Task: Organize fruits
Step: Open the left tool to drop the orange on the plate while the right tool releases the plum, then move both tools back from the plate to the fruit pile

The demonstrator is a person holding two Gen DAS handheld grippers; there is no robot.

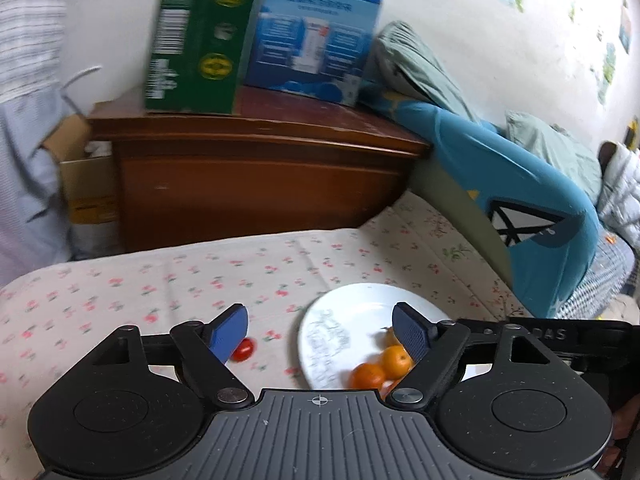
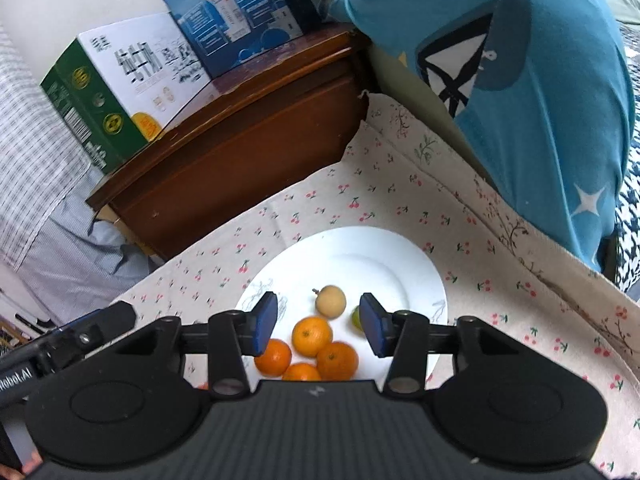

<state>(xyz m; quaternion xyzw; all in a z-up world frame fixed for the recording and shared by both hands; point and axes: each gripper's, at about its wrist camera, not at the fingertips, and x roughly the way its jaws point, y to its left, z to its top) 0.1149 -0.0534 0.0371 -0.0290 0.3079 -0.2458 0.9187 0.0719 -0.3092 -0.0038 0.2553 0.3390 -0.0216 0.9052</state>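
The cherry tomato lay off the plate, just left of our spread, empty left gripper, the nearer one.

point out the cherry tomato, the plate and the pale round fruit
cherry tomato (image 1: 245, 349): left wrist view, middle of its visible red side
plate (image 2: 384, 252): right wrist view, bare far rim
pale round fruit (image 2: 330, 301): right wrist view, centre of its skin

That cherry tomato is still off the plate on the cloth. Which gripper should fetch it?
Left. The cherry tomato lies beside the left gripper, by its left finger, jaws open and empty. The right gripper hangs over the oranges on the plate.
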